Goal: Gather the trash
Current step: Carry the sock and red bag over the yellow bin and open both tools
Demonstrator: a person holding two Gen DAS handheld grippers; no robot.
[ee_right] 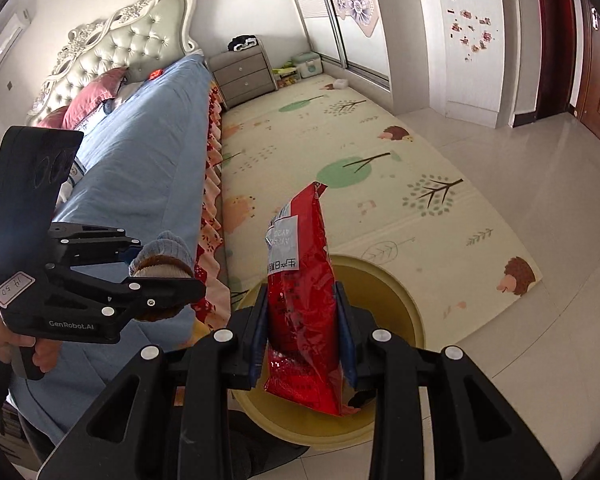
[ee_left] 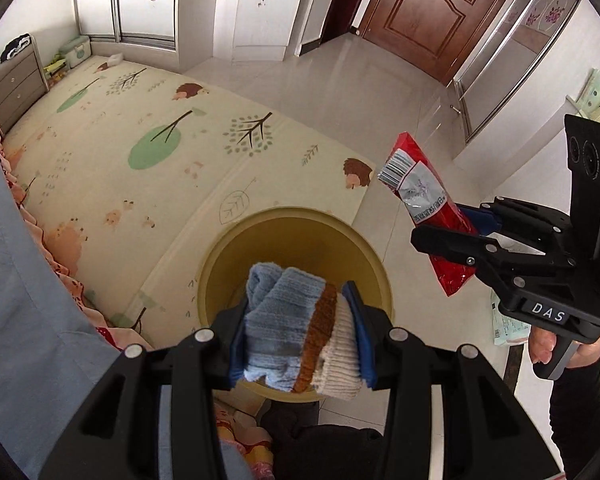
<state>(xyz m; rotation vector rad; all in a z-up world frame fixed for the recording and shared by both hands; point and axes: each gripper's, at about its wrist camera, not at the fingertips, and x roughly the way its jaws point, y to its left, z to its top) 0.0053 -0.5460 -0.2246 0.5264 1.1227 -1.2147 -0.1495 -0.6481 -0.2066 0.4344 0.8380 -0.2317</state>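
A: Socks, by the look of it. The left gripper [ee_left: 296, 332] is clamped on a rolled knit bundle [ee_left: 296, 320], blue, brown and cream, pressed between its blue pads [ee_left: 360, 336]. Why hold it there?

B: Because the yellow bin [ee_left: 374, 264] stands right beneath. From the left wrist view the bundle hangs over the bin's mouth, so letting go should drop it in. That's my reading, given the job is collecting trash.

A: And the other hand?

B: The right gripper [ee_right: 303, 332] is clenched on a red snack packet [ee_right: 304, 312], held upright with its top pointing away. In its own view the packet sits above the near rim of the bin [ee_right: 414, 320]; from the left view it looks just off the bin's right side, over the tiled floor [ee_left: 380, 92]. Hard to say which is truer through these lenses.

A: Anything inside the bin already?

B: Can't tell. The bundle and the packet cover most of the opening, and what shows of the inner wall is bare.

A: Beyond it?

B: The bin stands at the corner of the play mat [ee_right: 420, 184], by the edge of the bed [ee_right: 140, 160]. Farther off are a nightstand [ee_right: 244, 76] and a brown door [ee_left: 432, 12].

A: The print on the packet?

B: Too warped to read.
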